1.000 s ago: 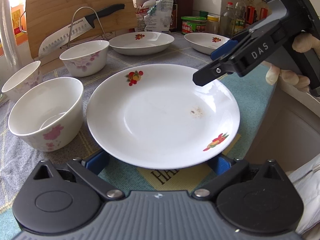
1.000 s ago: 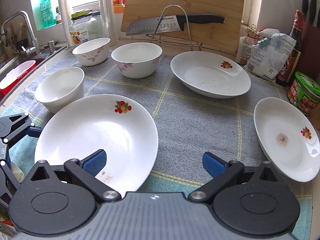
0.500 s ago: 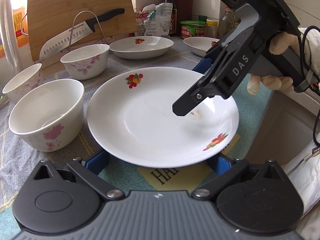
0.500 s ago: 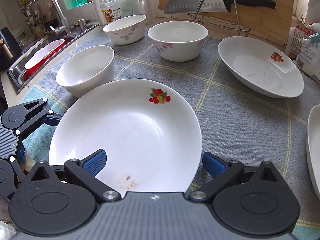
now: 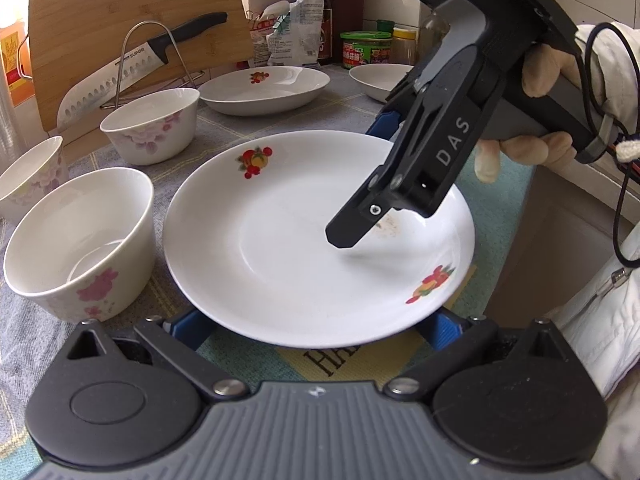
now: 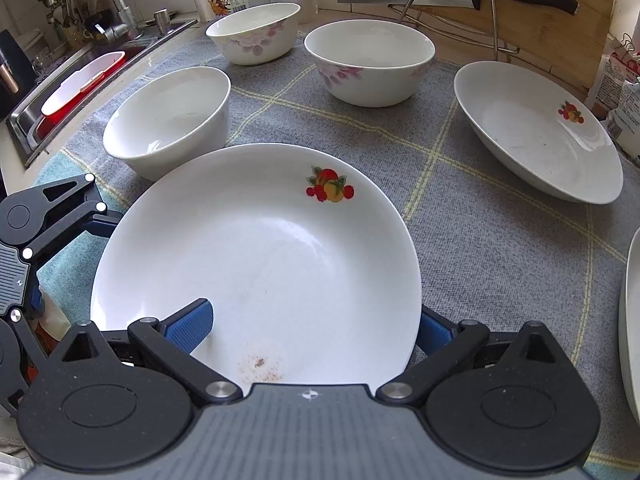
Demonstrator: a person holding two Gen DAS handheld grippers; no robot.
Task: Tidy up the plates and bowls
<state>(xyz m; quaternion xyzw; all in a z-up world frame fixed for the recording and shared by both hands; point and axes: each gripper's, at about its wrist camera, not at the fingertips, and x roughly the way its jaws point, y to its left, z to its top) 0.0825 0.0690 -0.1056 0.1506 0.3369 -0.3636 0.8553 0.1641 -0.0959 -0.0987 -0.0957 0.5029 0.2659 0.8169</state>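
Plate (image 6: 256,264) flat on counter (image 6: 500,240), nearest you. Right claw (image 6: 312,326) spread, straddling rim: one finger inside, one under. Pinch squarely, lift level. Left claw (image 5: 316,326) spread, idle.

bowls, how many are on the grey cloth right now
3. One sits just beyond the near plate on the sink side, one at the back by the jar, one before the knife rack.

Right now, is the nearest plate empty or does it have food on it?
Nearly empty: the plate holds no food, only a small brownish speckled smear near the right gripper, whose open fingers straddle its rim.
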